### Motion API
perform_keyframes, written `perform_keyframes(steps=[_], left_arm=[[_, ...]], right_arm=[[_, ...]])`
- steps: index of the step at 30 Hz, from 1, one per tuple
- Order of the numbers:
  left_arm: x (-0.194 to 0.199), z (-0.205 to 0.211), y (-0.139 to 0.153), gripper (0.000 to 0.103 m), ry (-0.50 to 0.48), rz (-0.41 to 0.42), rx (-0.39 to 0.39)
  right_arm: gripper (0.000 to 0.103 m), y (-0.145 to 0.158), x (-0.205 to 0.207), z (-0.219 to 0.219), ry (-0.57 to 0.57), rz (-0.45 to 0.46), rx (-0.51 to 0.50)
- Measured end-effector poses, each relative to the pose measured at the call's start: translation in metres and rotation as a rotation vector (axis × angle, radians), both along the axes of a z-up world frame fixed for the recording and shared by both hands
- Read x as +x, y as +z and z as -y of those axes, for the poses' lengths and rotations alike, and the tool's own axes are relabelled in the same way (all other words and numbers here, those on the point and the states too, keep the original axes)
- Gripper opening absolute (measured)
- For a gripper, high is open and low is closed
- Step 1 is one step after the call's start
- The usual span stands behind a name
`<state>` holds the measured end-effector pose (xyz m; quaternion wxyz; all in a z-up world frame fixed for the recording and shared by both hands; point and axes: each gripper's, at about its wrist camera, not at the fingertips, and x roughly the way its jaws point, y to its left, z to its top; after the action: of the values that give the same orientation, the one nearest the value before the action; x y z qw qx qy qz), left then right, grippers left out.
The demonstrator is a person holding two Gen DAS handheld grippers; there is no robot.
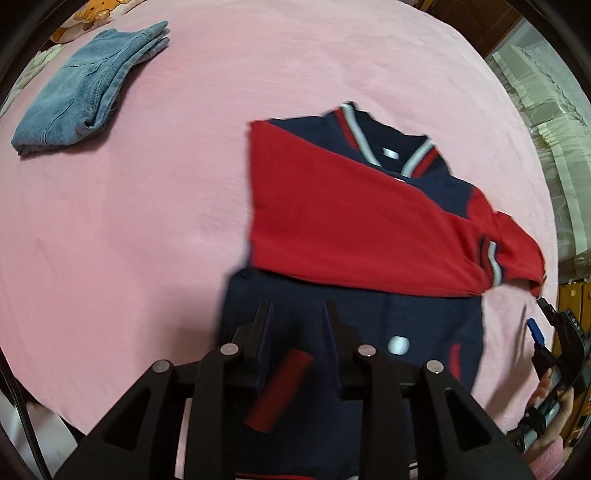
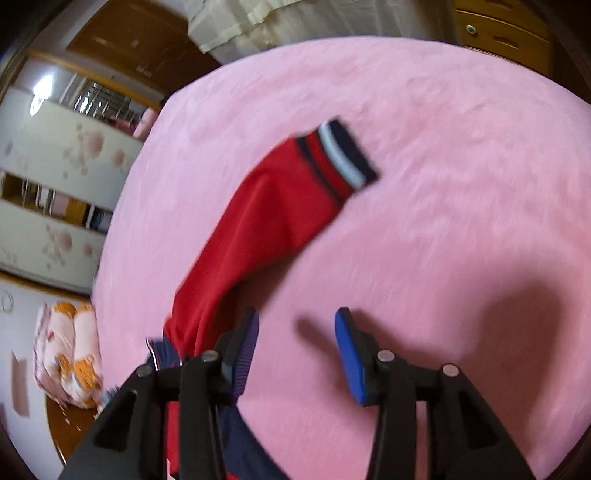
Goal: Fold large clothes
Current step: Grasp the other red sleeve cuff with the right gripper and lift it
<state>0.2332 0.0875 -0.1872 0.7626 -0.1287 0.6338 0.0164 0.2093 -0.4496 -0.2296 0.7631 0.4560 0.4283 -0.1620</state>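
Note:
A navy jacket (image 1: 369, 325) with red sleeves and a red-white striped collar (image 1: 384, 147) lies flat on the pink bed (image 1: 147, 240). One red sleeve (image 1: 343, 221) is laid across its chest, cuff (image 1: 493, 266) at the right. My left gripper (image 1: 297, 321) hangs open above the navy front, nothing between its fingers. In the right wrist view a red sleeve (image 2: 266, 221) with a striped cuff (image 2: 340, 162) lies on the sheet. My right gripper (image 2: 295, 328) stands open over bare sheet beside that sleeve, its blue pads (image 2: 349, 354) apart. It also shows at the right edge as the right gripper (image 1: 543, 317).
Folded blue jeans (image 1: 92, 88) lie at the bed's far left. A cartoon-print pillow (image 2: 70, 354) rests off the bed's edge. Pale curtains (image 1: 546, 110) and wooden cabinets (image 2: 506, 29) ring the bed. A hand (image 1: 550, 391) holds the right gripper.

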Motion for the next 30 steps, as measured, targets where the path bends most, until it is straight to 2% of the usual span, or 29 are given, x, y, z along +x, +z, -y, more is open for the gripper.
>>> perform_keyframes(steps=[6, 11, 15, 18, 19, 25, 30], left_arm=[[0.005, 0.074, -0.006, 0.026, 0.022, -0.007, -0.036], [0.016, 0.121, -0.004, 0.026, -0.02, -0.004, -0.055], [0.021, 0.142, 0.0, 0.026, -0.043, -0.001, -0.061], [0.025, 0.152, 0.003, 0.026, -0.051, 0.01, -0.055], [0.026, 0.154, 0.004, 0.026, -0.053, 0.013, -0.051], [0.027, 0.147, 0.012, 0.026, -0.049, 0.023, -0.03], [0.027, 0.125, 0.017, 0.026, -0.012, 0.042, -0.026]], right_arm=[[0.043, -0.012, 0.015, 0.05, -0.016, 0.03, 0.086], [0.043, -0.031, 0.027, 0.081, -0.044, 0.026, 0.164], [0.042, -0.035, 0.033, 0.09, -0.043, 0.039, 0.163], [0.015, -0.038, 0.037, 0.094, -0.054, 0.028, 0.154], [0.009, -0.037, 0.036, 0.097, -0.06, 0.028, 0.14], [0.008, 0.009, 0.029, 0.091, -0.027, 0.155, 0.008], [0.008, 0.061, 0.038, 0.065, 0.103, 0.266, -0.087]])
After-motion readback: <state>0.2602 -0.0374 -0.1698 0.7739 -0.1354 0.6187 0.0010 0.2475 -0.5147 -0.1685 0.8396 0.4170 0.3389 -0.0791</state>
